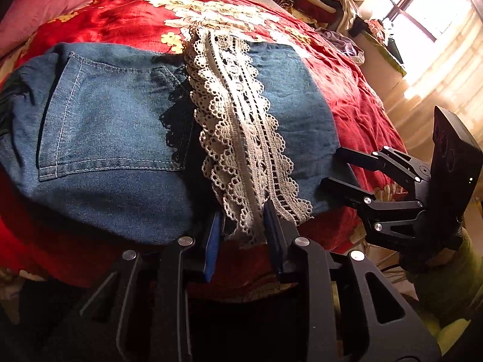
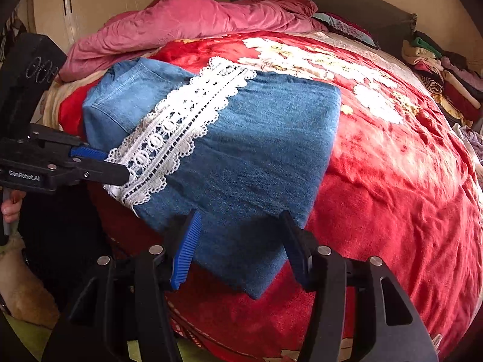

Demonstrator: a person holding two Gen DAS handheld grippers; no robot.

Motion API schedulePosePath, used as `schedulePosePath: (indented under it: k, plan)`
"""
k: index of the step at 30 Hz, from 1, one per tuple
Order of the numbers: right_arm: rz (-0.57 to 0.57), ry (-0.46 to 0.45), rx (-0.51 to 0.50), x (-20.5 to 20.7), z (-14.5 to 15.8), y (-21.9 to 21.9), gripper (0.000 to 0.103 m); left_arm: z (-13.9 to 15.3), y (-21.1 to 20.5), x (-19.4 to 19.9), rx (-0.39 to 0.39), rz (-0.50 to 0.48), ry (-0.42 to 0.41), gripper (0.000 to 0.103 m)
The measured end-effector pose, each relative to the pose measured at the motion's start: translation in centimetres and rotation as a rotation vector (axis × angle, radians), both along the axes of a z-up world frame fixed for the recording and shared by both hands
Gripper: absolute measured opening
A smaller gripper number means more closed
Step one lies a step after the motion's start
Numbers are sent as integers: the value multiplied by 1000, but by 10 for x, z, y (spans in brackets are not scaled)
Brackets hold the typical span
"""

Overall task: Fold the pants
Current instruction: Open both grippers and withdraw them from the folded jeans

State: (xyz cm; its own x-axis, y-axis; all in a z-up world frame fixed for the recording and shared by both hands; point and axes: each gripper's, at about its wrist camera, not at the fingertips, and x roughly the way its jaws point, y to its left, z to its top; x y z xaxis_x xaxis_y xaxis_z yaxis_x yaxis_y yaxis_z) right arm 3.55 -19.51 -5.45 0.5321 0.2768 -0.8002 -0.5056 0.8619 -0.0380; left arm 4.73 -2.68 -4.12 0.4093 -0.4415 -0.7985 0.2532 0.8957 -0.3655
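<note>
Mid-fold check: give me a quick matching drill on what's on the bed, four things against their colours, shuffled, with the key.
Things:
1. pants
2. lace strip
3. blanket
4. duvet

Colours:
A. pink
B. white
C. blue denim
D. red with pale flowers

Pairs: 1-C, 2-B, 3-D, 4-A
</note>
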Motion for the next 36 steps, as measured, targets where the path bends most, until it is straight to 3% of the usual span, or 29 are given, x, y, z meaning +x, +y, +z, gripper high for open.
schedulePosePath:
  k: [14,17,31,32,33,36]
  plan:
    - [-29,24,28,3,-4,-2,54,1,-1,1,0,1,-1,22]
    - [-36,23,52,3,3,-5,60,4,-1,0,-1,1,-9,22]
    - [-41,-6,62,-1,16,-3,61,16,6,-9,8,27,-39,32]
    - [-43,-7,61,-1,17,-3,63,17,7,-9,11,30,-42,35]
    - [-46,-13,59,-2,18,-2,72,18,8,-10,12,33,-43,36]
    - [-48,-25,63,-4,21,-2,73,20,11,-12,11,42,-49,39]
